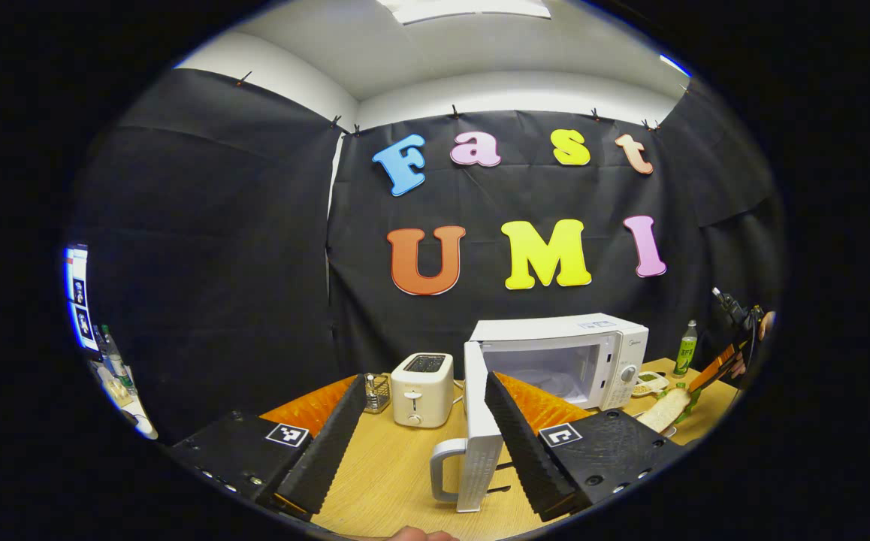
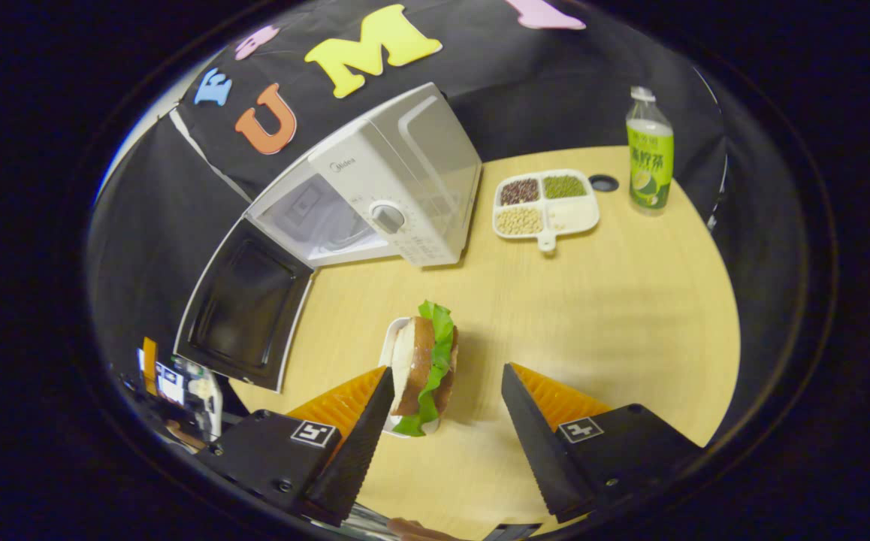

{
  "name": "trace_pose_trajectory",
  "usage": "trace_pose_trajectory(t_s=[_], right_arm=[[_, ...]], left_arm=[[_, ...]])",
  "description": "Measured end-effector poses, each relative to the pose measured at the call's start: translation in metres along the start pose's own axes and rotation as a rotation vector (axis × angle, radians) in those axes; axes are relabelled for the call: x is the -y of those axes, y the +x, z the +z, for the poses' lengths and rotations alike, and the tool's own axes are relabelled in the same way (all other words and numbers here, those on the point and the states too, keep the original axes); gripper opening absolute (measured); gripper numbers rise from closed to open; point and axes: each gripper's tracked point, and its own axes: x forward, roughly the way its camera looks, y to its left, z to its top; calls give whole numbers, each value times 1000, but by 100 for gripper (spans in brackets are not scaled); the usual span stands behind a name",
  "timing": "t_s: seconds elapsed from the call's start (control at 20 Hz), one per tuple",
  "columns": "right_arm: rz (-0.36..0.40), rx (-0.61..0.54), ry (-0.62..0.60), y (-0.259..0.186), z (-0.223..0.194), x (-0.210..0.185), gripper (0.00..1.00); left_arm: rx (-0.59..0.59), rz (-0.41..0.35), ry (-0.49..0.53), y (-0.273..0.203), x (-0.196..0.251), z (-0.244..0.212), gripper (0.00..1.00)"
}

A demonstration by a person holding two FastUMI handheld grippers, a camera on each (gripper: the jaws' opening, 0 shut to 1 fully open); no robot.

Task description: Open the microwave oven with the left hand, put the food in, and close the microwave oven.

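Note:
The white microwave [image 1: 563,361] stands on the wooden table [image 1: 397,458] with its door [image 1: 480,428] swung open toward me. The door's handle [image 1: 442,469] shows low between the fingers of my left gripper [image 1: 424,387], which is open and holds nothing. In the right gripper view the microwave [image 2: 397,188] and its open door [image 2: 243,304] lie ahead to the left. A sandwich [image 2: 424,364] with lettuce stands on a small white plate [image 2: 391,353]. My right gripper [image 2: 448,376] is open around it, the sandwich close to the left finger. Off at the right edge is the right gripper [image 1: 724,364].
A white toaster [image 1: 422,388] and a small metal rack [image 1: 377,392] stand left of the microwave. A divided tray of beans [image 2: 546,203] and a green bottle [image 2: 649,154] sit right of it. Bare table [image 2: 630,300] stretches right of the sandwich.

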Motion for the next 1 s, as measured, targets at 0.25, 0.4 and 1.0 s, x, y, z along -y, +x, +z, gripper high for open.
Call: trace_pose_trajectory(t_s=[0.25,0.4,1.0], right_arm=[[216,-127,157,22,-14,-10,53],[208,-85,122,14,-9,-10,35],[-24,207,-213,-41,-24,-103,34]], left_arm=[[7,-27,-31,-6,28,7,95],[3,-40,-29,-9,32,6,95],[4,-112,-68,-33,-3,-15,95]])
